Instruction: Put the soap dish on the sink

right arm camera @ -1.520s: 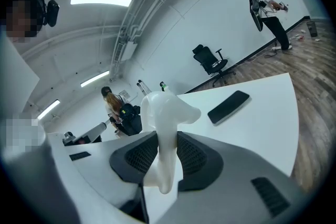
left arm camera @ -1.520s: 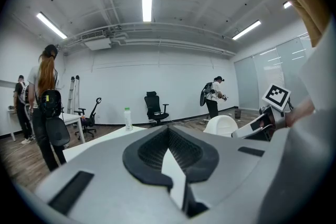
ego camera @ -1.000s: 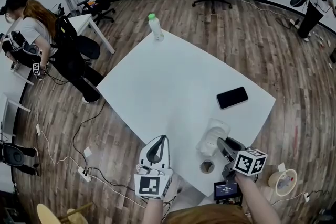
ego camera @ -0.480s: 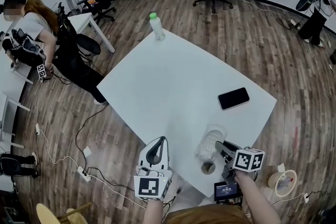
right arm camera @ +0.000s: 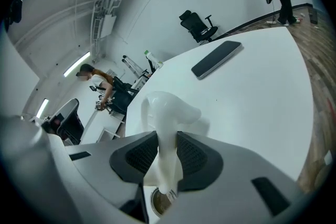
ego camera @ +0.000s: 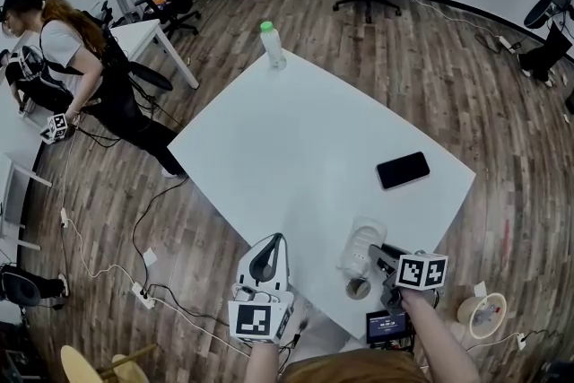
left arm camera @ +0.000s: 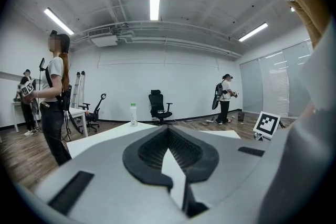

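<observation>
You hold two grippers, the left gripper (ego camera: pixel 269 247) and the right gripper (ego camera: pixel 378 255); count one white table (ego camera: pixel 296 139), one soap dish (ego camera: pixel 363 241), one black phone (ego camera: pixel 403 169), one green-capped bottle (ego camera: pixel 273 45), one small round container (ego camera: pixel 358 287)

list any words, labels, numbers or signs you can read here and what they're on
None can be read.
Left marker cube, right marker cube: square code patterns, no letters.
Small screen: lit, print too small to read.
Bottle: any label too small to read.
Phone: dark, blank.
Soap dish: plain white, no print.
</observation>
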The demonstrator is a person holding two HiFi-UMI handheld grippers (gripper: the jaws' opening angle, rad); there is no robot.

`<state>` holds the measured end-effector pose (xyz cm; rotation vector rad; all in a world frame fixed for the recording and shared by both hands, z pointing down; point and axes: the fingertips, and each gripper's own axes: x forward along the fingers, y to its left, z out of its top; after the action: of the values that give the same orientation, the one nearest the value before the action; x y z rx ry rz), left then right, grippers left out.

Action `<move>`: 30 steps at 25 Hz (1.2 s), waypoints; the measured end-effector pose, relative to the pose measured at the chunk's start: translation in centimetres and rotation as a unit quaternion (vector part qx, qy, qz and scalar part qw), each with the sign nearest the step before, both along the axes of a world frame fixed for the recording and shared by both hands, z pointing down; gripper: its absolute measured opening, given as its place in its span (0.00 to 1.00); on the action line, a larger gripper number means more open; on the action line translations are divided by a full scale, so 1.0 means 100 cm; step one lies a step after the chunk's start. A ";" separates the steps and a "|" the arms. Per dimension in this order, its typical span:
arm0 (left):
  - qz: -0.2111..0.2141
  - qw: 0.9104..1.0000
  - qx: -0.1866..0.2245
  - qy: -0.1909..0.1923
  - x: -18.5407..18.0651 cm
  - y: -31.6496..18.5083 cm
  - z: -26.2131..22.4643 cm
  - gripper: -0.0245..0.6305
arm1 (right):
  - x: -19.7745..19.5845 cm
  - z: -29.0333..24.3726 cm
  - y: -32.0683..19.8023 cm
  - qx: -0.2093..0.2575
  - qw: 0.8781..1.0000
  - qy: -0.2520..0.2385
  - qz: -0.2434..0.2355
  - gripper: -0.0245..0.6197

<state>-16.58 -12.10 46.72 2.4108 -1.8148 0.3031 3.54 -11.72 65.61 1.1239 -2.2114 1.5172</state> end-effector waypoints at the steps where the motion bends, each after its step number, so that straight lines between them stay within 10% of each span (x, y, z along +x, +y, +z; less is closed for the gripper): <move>1: -0.001 1.000 0.000 0.000 -0.002 0.000 0.000 0.05 | 0.000 0.001 0.000 -0.002 1.000 0.001 0.000 0.22; 30: -0.001 1.000 -0.001 0.009 -0.004 -0.006 0.001 0.05 | -0.002 0.014 -0.012 0.023 0.988 0.137 -0.060 0.23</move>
<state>-17.01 -12.71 46.79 2.4015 -1.8090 0.2806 3.38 -12.91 67.04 1.1142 -2.0940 1.1909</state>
